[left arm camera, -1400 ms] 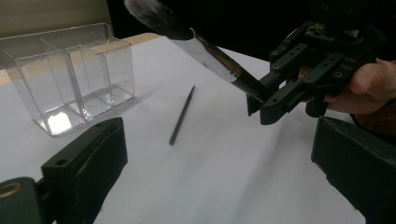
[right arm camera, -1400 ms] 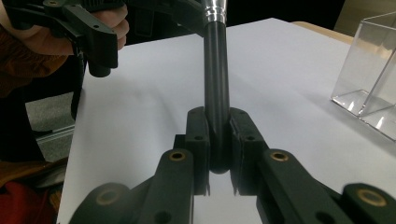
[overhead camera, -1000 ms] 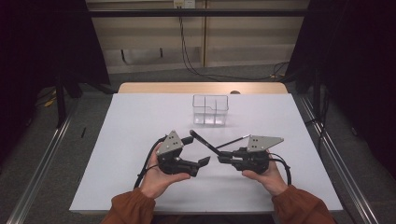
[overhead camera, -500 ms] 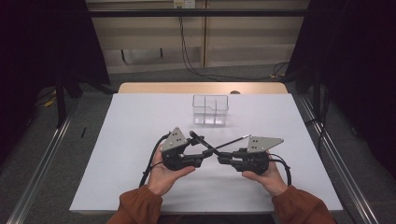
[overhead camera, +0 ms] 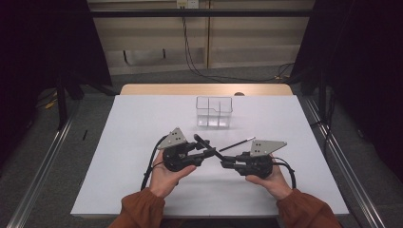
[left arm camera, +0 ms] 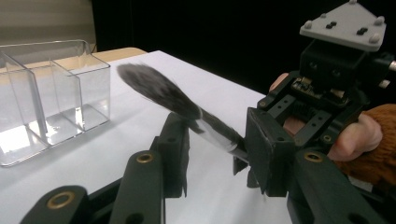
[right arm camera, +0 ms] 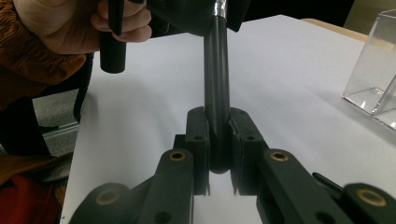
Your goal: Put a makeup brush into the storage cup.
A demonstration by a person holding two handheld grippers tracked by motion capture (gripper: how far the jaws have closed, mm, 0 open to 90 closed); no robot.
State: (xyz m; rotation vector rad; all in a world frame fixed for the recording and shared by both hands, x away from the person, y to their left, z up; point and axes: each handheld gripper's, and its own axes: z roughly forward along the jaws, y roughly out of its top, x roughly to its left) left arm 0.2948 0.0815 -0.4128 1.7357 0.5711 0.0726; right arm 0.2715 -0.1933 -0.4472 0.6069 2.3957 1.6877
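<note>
Clear plastic organiser [overhead camera: 214, 112] stands upright on the white table surface [overhead camera: 133, 142], toward the far edge, divided into compartments, all appearing empty. Cables [overhead camera: 190, 52] hang down the wall behind the table. Metal rails [overhead camera: 43, 156] flank both sides.

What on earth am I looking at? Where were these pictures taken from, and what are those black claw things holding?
There is no robot here. A person holds a hand-worked gripper in each hand. One camera looks down from above, and the other two ride on the grippers, looking along their black jaws. On the white table stands a clear divided box. The right gripper is shut on the handle of a soft brush. The left gripper has just been closing its jaws around the brush near the bristles. Whether they press on it yet is unclear.
</note>
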